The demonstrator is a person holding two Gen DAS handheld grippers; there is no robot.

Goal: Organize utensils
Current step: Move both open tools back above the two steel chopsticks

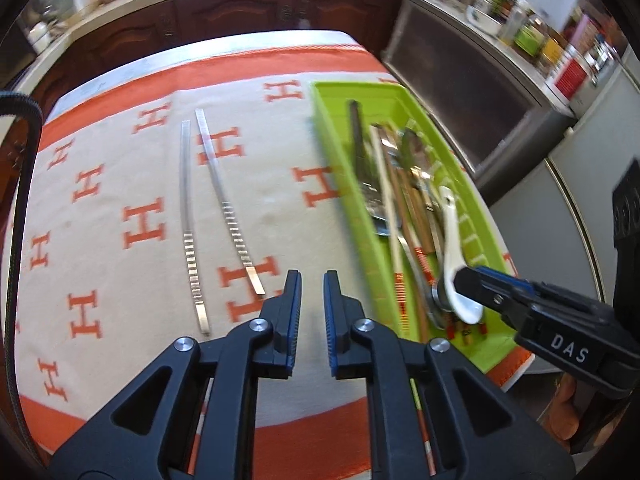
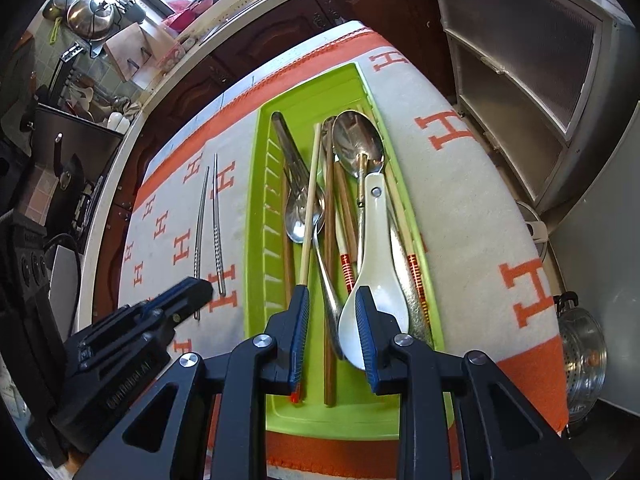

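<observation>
A lime-green tray [image 2: 256, 200] lies on an orange and cream H-patterned cloth [image 1: 100, 208]. In it are metal spoons [image 2: 356, 144], wooden chopsticks [image 2: 328, 208], red-banded chopsticks and a white ceramic spoon [image 2: 376, 240]. My right gripper [image 2: 333, 294] hovers open over the tray's near end, the white spoon's bowl beside its right finger and nothing pinched. Two metal chopsticks [image 1: 188, 220] lie side by side on the cloth left of the tray [image 1: 332, 132]. My left gripper [image 1: 312, 280] stands slightly open over bare cloth near their ends, with nothing between its fingers. In the left wrist view the right gripper [image 1: 468, 280] sits by the white spoon [image 1: 452, 236].
Dark wooden cabinets [image 1: 240, 16] under a pale counter run behind the table. A grey metal cabinet [image 2: 520, 80] stands to the right. A steel steamer pot [image 2: 580, 352] sits low beside the table's right edge. Pots [image 2: 90, 12] crowd the far counter.
</observation>
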